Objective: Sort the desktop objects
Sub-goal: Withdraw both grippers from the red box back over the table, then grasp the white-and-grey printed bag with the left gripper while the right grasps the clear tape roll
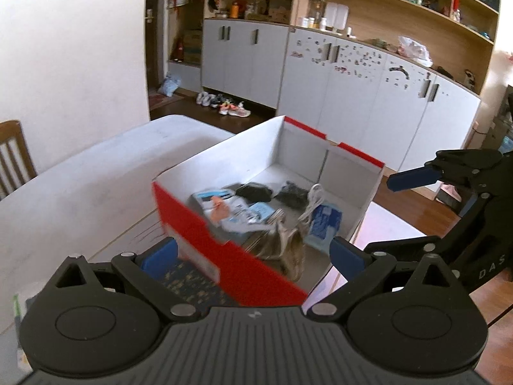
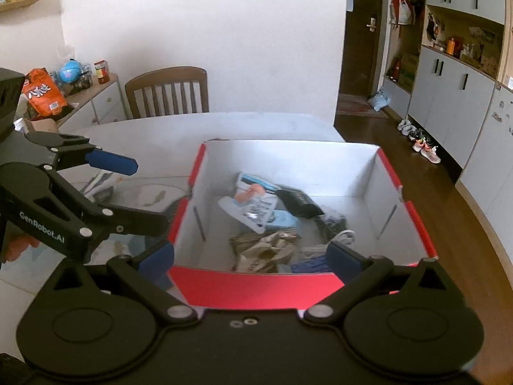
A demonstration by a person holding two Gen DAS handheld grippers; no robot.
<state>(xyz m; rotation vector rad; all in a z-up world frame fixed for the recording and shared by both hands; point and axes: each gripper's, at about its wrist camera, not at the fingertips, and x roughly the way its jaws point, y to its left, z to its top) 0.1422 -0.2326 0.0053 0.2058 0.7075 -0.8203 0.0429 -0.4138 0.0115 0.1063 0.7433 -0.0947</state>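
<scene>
1. Left wrist view: the left gripper (image 1: 253, 252) stands spread to its full width, its blue pads (image 1: 159, 258) bare, nothing gripped.
2. The red-and-white cardboard box (image 1: 205, 243) sits directly ahead of this claw on the white table (image 1: 80, 186); its near red wall lies between the two pads, and neither pad can be seen pressing on it.
3. Inside the box, beyond the claw: a printed packet (image 1: 224, 211), two dark pouches (image 1: 253, 192), a white cable (image 1: 312, 202), a blue packet (image 1: 323, 224) and a crumpled beige bag (image 1: 285, 247). The picture is blurred; finer detail cannot be told.
4. The right gripper (image 1: 375, 215) shows to the right of this claw, over the box's right edge, fingers wide apart and empty.
5. Right wrist view: the right gripper (image 2: 253, 256) is likewise fully spread and holds nothing. Its pads (image 2: 344, 261) straddle the near red wall of the box (image 2: 256, 285).
6. The sorted items (image 2: 272, 221) lie heaped on the box floor just ahead of this claw.
7. The left gripper (image 2: 141, 197) is to this claw's left, beside the box's left wall, fingers apart and empty.
8. A wooden chair (image 2: 166, 91) stands well beyond the box, at the table's far side.
</scene>
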